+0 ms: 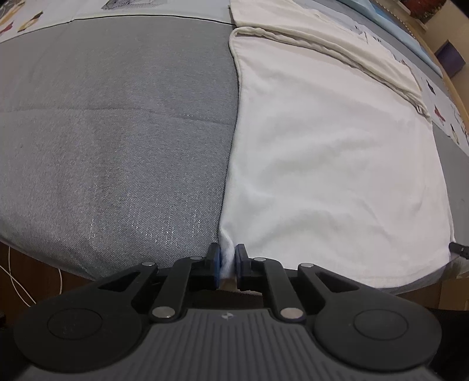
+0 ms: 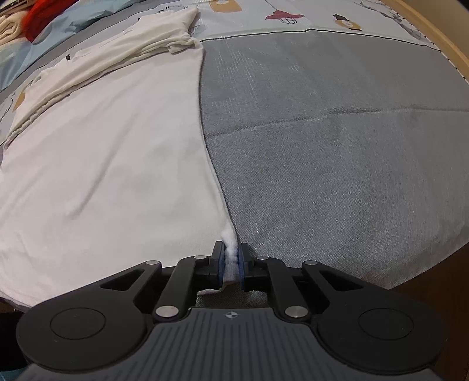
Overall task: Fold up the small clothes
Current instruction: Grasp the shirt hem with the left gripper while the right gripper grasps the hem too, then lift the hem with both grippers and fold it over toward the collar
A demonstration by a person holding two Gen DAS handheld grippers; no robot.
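A white garment [image 1: 337, 164] lies spread flat on the grey bed cover [image 1: 117, 132], with its hem at the bed's near edge. My left gripper [image 1: 228, 252] is shut on the garment's near left corner, and white cloth bunches between its blue pads. In the right wrist view the same garment [image 2: 111, 164] fills the left half. My right gripper [image 2: 231, 249] is shut on its near right corner, a tuft of cloth showing between the pads. A cream cloth [image 1: 337, 49] lies bunched across the garment's far end [image 2: 117, 55].
A printed sheet [image 2: 293, 17] covers the bed beyond the grey cover. A wooden bed frame [image 2: 439, 32] runs along the right. Red cloth [image 2: 44, 14] and folded pale cloth [image 2: 8, 29] sit at the far left. A white cable [image 1: 17, 281] lies on the floor.
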